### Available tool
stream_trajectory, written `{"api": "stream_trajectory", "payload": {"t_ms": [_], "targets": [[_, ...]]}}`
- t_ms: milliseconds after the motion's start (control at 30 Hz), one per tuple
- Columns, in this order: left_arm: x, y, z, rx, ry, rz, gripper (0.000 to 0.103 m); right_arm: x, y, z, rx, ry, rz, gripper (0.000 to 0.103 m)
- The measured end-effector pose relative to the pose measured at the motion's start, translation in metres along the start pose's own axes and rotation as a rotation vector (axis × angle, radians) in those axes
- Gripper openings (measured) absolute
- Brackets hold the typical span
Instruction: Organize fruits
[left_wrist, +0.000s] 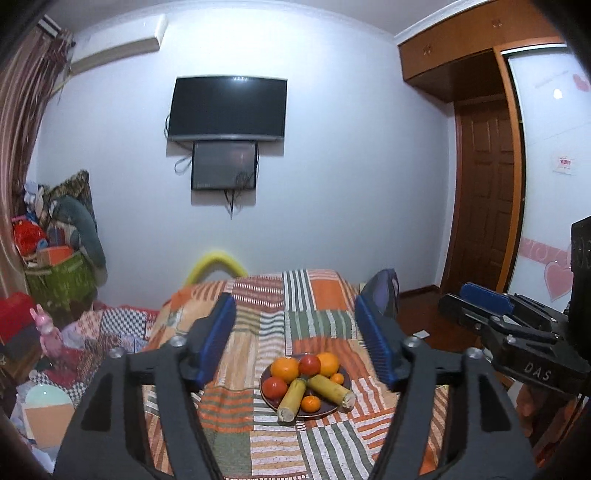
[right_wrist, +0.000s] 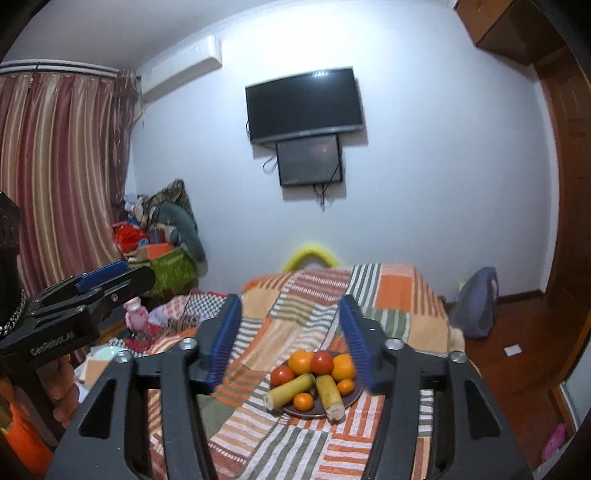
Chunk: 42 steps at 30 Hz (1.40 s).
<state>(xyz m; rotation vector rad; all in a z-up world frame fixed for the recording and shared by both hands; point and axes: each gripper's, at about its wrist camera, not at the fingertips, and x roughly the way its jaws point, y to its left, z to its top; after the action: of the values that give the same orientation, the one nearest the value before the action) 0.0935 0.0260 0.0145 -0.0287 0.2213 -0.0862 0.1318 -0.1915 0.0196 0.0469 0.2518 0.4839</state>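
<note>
A bedroom with a pale wall carries a dark television (left_wrist: 227, 107), and below it a bed is spread with a patchwork blanket (left_wrist: 314, 295) of orange, green and white stripes. Near the middle of the blanket sits a dark round plate (left_wrist: 266, 398) holding the fruits. On the plate's far side lie two oranges (left_wrist: 284, 368) and a red tomato (left_wrist: 309, 364); a second tomato sits at its left edge. Two corn cobs (left_wrist: 292, 399) lie across the plate's near half, long axes splayed apart, their cut ends pointing toward the camera and past the rim. Small mandarins (left_wrist: 311, 403) sit between and beside them. The left gripper (left_wrist: 295, 328) hangs above the plate, jaws apart, nothing between them. The right gripper (right_wrist: 290, 332) likewise stands spread and empty.
</note>
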Motion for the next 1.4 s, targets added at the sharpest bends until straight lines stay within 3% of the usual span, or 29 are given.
{"api": "stream_trajectory", "payload": {"t_ms": [33,267,333,633,1400], "targets": [[-0.002,-0.001,0.0,0.001,-0.005,0.001,0.075,-0.004,0.002,0.0,0.0,-0.016,-0.009,0.07],[-0.022,-0.013,-0.001,0.01,-0.03,0.006,0.091,-0.019,0.009,0.002,-0.007,-0.08,-0.076,0.092],[-0.025,-0.015,-0.002,0.009,-0.033,0.007,0.094,-0.022,0.009,-0.001,0.001,-0.095,-0.101,0.102],[-0.037,-0.016,-0.005,0.001,-0.037,0.028,0.102,-0.028,0.011,-0.006,-0.004,-0.095,-0.142,0.103],[-0.039,-0.015,-0.009,-0.003,-0.024,0.034,0.103,-0.039,0.015,-0.007,-0.027,-0.101,-0.15,0.103]]}}
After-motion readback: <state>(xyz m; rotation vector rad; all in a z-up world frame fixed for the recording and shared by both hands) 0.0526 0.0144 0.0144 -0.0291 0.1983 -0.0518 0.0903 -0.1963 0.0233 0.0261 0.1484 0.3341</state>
